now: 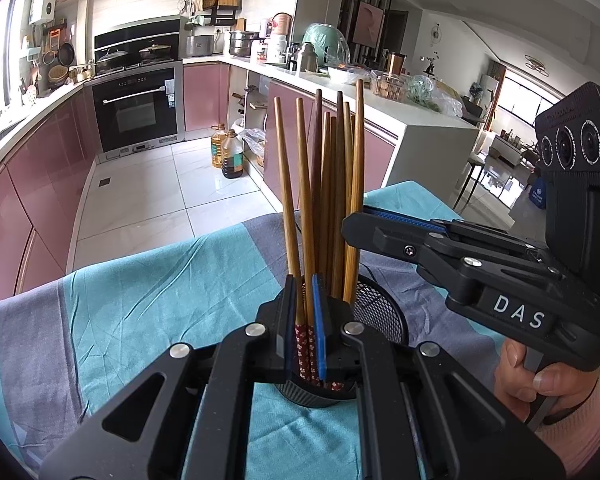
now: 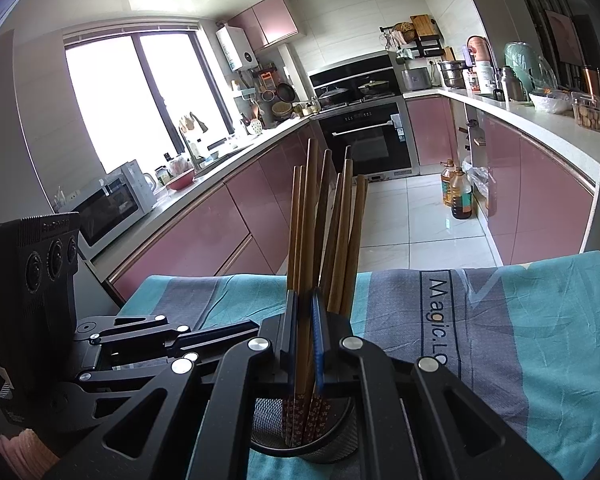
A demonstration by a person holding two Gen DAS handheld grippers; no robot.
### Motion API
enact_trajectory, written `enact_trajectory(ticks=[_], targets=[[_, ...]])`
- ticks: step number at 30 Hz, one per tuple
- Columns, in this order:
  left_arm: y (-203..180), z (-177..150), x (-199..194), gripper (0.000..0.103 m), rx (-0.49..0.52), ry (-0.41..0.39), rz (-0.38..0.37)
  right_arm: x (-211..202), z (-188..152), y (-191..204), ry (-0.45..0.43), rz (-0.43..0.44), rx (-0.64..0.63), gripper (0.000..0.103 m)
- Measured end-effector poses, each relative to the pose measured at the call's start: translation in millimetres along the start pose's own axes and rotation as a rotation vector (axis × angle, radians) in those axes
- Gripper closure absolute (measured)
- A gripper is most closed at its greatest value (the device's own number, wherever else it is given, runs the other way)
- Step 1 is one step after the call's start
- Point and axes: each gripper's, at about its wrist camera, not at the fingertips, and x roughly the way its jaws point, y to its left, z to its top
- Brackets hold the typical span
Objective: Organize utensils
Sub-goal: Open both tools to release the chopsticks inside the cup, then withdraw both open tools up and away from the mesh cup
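Nearest the left wrist camera, we hold the left gripper (image 1: 305, 320) with its jaws clamped on two chopsticks (image 1: 304, 240). The pads press on the lower, patterned part of the pair, just above the rim of the mesh holder (image 1: 384, 312). We judge that this low grip keeps the pair parallel and upright while the decorated ends sit in the cup.

Nearest the right wrist camera, we hold the right gripper (image 2: 305, 344) closed in the same manner on chopsticks (image 2: 300, 240) that run up between its pads. How many sticks it pinches we cannot tell. Their patterned ends reach down into the mesh holder (image 2: 268, 412) directly below the fingers.

Both grippers converge on one holder from different sides. In the left view the right gripper (image 1: 360, 224) comes in from the right, with a hand (image 1: 540, 384) on its handle. We judge that the two-sided approach steadies the bundle so that no stick tips out.

Remaining chopsticks (image 1: 342, 200) stand loose in the holder, leaning outward in a fan, thin ends up. The holder stands on the teal and grey cloth (image 1: 148, 296) that covers the work surface; we judge that the cloth limits sliding.

Beyond the cloth lie the tiled floor (image 1: 148, 184), the oil bottles (image 1: 227, 154), and the oven (image 1: 136, 108) at the far wall.
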Motion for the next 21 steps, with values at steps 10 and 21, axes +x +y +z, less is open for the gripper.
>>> enact_trajectory(ticks=[10,21], targets=[[12,-17,-20,0.056,-0.039,-0.05,0.034,-11,-7,3,-0.016,-0.027,-0.015,0.069],[33,-57,-87,0.006,-0.076,-0.241,0.185,-39,-34,24,-0.073,-0.094,-0.116,0.008]])
